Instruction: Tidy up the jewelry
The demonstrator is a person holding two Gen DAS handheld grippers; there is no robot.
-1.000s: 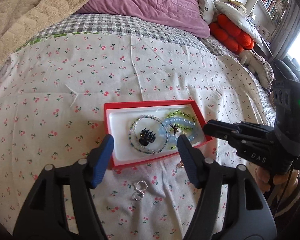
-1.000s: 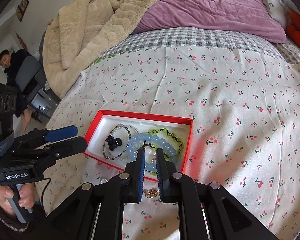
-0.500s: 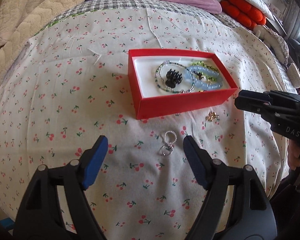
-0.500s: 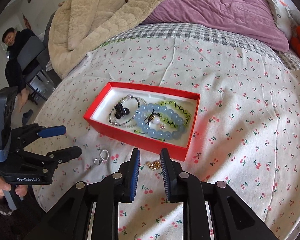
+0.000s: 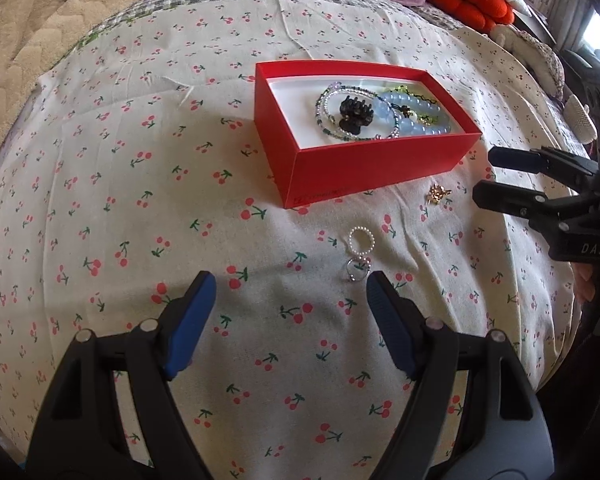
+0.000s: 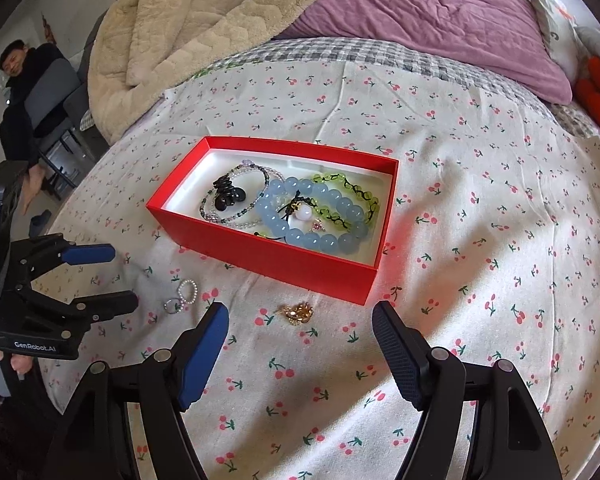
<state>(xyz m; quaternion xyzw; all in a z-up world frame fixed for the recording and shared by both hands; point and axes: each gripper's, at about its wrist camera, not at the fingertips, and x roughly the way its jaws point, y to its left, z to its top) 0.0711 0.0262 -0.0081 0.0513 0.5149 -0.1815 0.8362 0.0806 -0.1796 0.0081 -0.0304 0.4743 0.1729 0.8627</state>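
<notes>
A red box (image 5: 364,168) (image 6: 260,256) with a white lining sits on the cherry-print sheet. It holds a blue bead bracelet (image 6: 320,204), a green one (image 6: 340,184), a thin beaded one and a black hair claw (image 5: 354,114). In front of it lie a pearl ring (image 5: 361,240) (image 6: 188,291), a silver ring (image 5: 355,271) (image 6: 172,305) and a small gold piece (image 5: 438,194) (image 6: 298,312). My left gripper (image 5: 290,284) (image 6: 122,278) is open and empty, with the silver ring by its right fingertip. My right gripper (image 6: 300,312) (image 5: 487,176) has its jaws opening; the gold piece lies untouched between its tips.
A beige blanket (image 6: 188,24) and a purple duvet (image 6: 420,16) are heaped at the head of the bed. Orange cushions (image 5: 472,0) lie far right. A person (image 6: 16,92) sits on a chair beyond the bed's left edge.
The right gripper's jaws went from nearly shut to wide apart. Both grippers sank toward the sheet and drew back from the box, so the loose rings and gold piece now lie near their tips.
</notes>
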